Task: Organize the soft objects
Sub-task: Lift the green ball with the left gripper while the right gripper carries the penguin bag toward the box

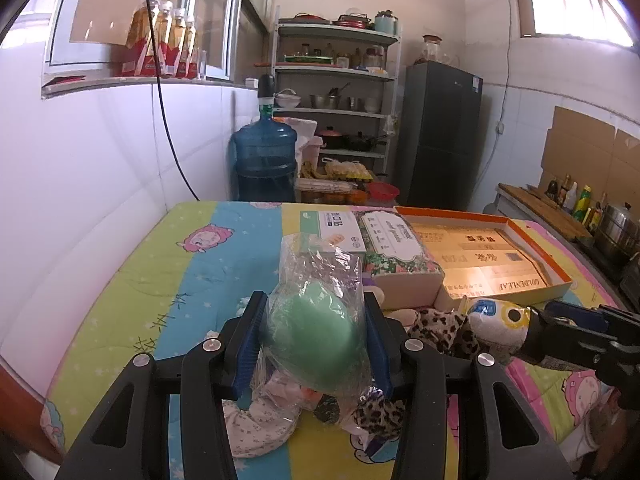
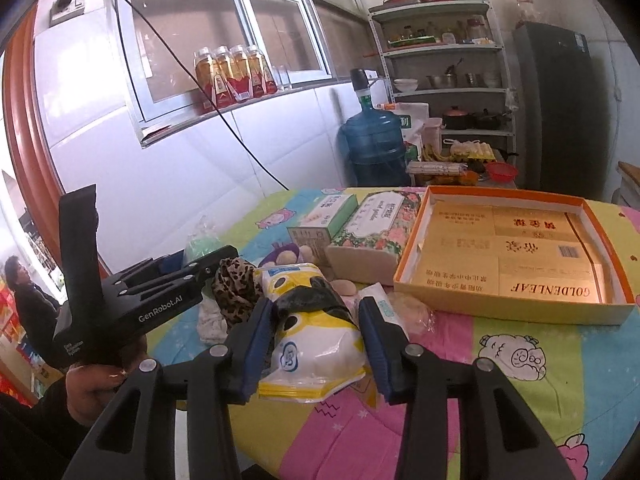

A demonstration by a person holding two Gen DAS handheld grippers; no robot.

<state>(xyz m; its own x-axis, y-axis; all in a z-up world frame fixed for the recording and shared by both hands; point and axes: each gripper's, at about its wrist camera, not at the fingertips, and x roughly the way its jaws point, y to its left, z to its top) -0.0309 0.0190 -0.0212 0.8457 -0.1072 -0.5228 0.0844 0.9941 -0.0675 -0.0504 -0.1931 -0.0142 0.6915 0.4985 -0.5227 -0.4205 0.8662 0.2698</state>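
Up front in the left wrist view, the left gripper (image 1: pixel 316 344) clamps a bagged green sponge (image 1: pixel 316 338) above the quilt (image 1: pixel 132 276). Rightward, the right gripper (image 2: pixel 316 344) squeezes a yellow-white packet (image 2: pixel 316 340) near the orange tray (image 2: pixel 616 248).

My left gripper (image 1: pixel 316 336) hides the cloth pile (image 1: pixel 256 420) beneath. Box lettering (image 1: pixel 338 226) too blurred to read. Counter pot (image 1: pixel 620 228) partly cut off.

Crinkly clear plastic bag (image 1: pixel 316 280), glossy.
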